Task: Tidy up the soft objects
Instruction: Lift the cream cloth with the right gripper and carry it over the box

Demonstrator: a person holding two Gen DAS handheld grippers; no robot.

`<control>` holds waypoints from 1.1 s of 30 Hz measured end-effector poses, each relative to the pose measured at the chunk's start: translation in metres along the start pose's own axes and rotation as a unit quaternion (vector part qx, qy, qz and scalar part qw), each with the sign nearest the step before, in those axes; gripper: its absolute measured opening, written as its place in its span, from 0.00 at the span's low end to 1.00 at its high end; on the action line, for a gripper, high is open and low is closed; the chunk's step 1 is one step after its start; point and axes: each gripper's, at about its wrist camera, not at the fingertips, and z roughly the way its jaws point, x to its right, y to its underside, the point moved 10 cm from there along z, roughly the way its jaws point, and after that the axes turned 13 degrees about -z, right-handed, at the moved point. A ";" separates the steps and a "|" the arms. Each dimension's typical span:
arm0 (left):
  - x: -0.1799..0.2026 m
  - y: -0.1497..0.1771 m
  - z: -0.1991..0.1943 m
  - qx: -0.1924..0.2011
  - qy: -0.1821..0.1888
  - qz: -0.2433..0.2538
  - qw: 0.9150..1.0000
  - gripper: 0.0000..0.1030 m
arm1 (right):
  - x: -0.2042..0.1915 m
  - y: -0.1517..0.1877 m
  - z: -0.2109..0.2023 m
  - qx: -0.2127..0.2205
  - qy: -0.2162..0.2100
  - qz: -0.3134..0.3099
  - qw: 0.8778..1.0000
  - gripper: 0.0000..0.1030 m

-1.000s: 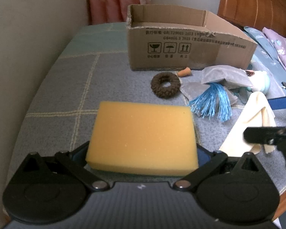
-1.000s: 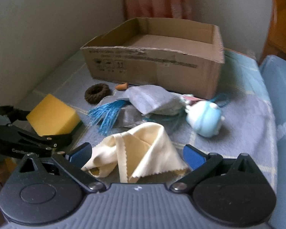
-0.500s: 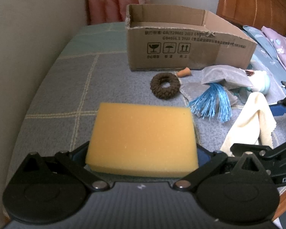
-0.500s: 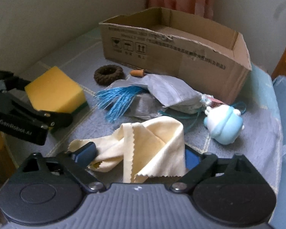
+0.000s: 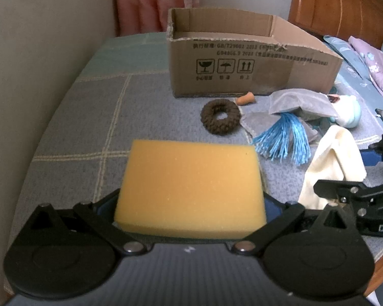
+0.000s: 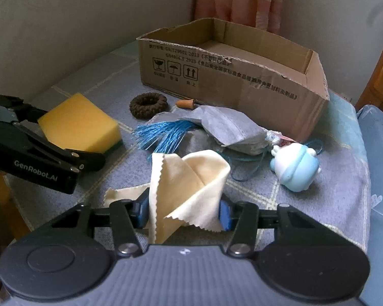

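Observation:
A yellow sponge [image 5: 190, 187] sits between the fingers of my left gripper [image 5: 188, 204], which is shut on it; it also shows in the right wrist view [image 6: 80, 122]. My right gripper [image 6: 183, 214] is shut on a cream cloth [image 6: 188, 191], bunched up between the blue pads; the cloth also shows in the left wrist view [image 5: 334, 163]. An open cardboard box [image 6: 232, 76] stands behind, also in the left wrist view [image 5: 250, 71].
On the checked bedcover lie a brown knitted ring [image 5: 220, 121], a blue tassel [image 5: 283, 140], grey fabric [image 6: 232, 127], an orange piece [image 5: 246, 99] and a pale blue plush toy [image 6: 296, 167]. A wall runs along the left. A wooden headboard [image 5: 339, 5] is far right.
My right gripper has closed on the cream cloth and bunched it upright. The left gripper stays on the sponge, hardly moved.

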 end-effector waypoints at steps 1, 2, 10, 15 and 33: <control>0.000 0.000 0.000 0.001 0.000 0.000 1.000 1.00 | 0.001 0.001 0.000 0.002 -0.002 0.008 1.000 0.56; 0.000 0.000 0.000 0.001 0.001 0.000 1.000 1.00 | 0.003 0.003 0.000 0.004 -0.003 0.018 1.000 0.60; 0.000 0.000 -0.001 0.003 0.001 0.000 1.000 1.00 | 0.005 0.013 0.007 0.001 0.018 0.038 0.999 1.00; 0.000 -0.001 0.000 0.004 0.001 0.000 1.000 1.00 | 0.005 0.014 0.007 0.015 0.030 0.043 0.998 1.00; 0.004 -0.010 0.002 0.004 -0.001 0.027 1.000 0.99 | -0.010 -0.010 0.003 0.028 0.038 0.013 0.999 0.73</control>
